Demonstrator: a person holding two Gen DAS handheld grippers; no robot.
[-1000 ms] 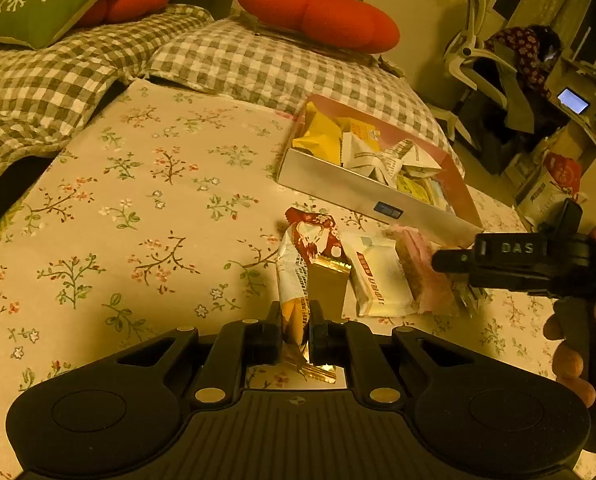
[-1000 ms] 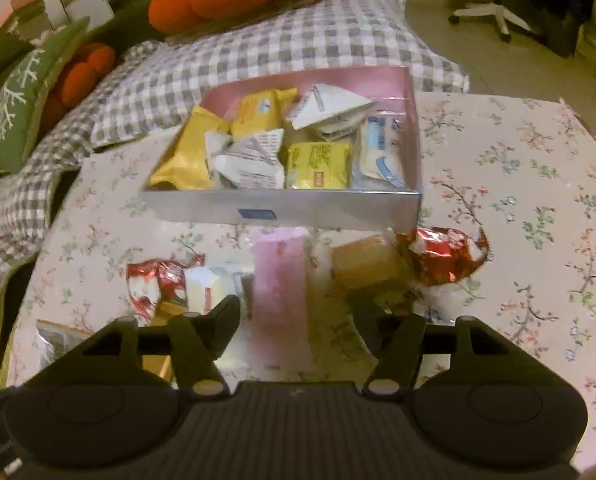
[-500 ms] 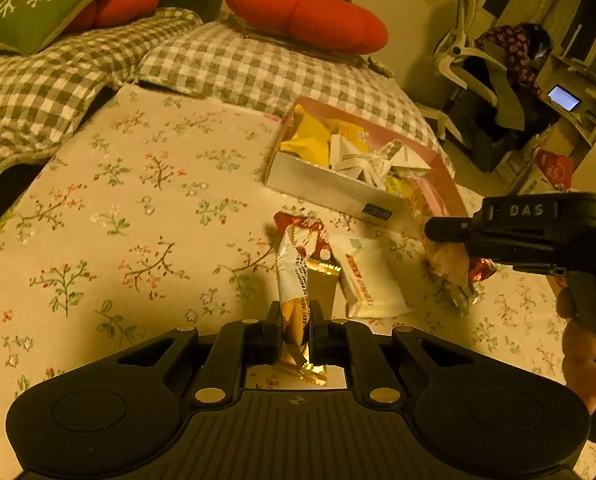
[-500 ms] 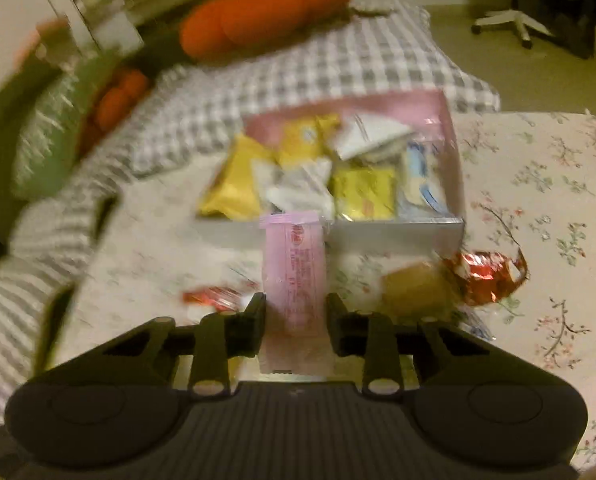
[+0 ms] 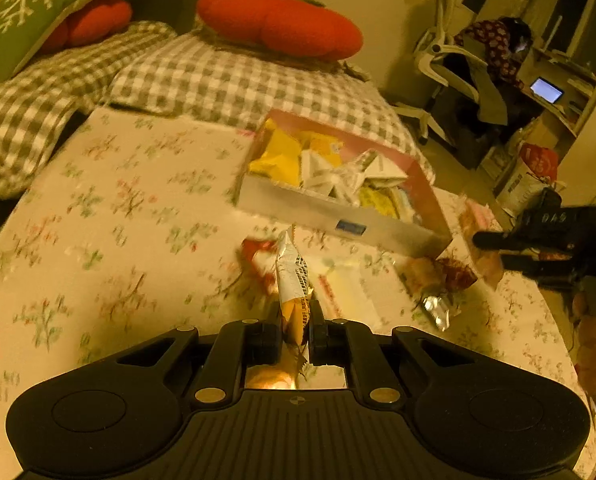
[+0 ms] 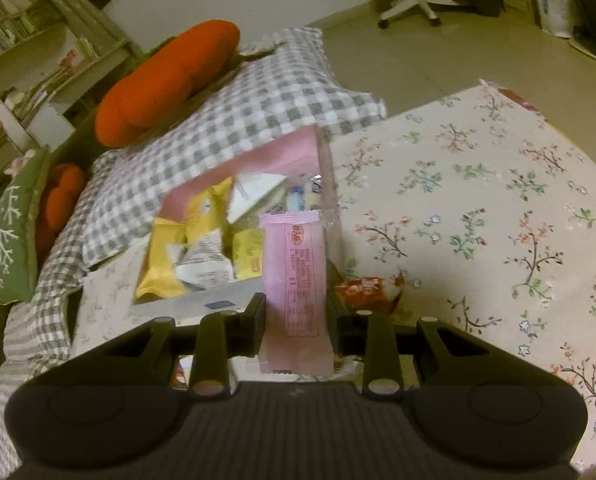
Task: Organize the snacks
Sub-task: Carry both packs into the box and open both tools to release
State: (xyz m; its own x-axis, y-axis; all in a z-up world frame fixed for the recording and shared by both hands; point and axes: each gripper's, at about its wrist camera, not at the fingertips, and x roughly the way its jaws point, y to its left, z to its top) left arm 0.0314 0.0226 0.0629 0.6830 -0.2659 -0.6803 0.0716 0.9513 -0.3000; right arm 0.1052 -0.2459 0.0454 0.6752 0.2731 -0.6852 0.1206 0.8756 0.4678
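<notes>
**Both claws clamped on snack packets before the box**

The left claw (image 5: 296, 330) pinches an upright orange-and-white snack packet (image 5: 293, 280). The right claw (image 6: 296, 320) grips a pink wafer packet (image 6: 296, 280), raised before the open snack box (image 6: 226, 300). A red-wrapped sweet (image 6: 367, 288) lies on the floral-clothed bench (image 6: 477, 220).

Checked cushions (image 5: 234, 80) — white swivel chair (image 5: 441, 60)

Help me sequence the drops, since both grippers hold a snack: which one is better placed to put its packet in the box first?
Right, probably. The right gripper holds the pink packet beside the box, its top already overlapping the near wall. The left gripper holds its orange-and-white packet farther back, loose snacks between.
</notes>
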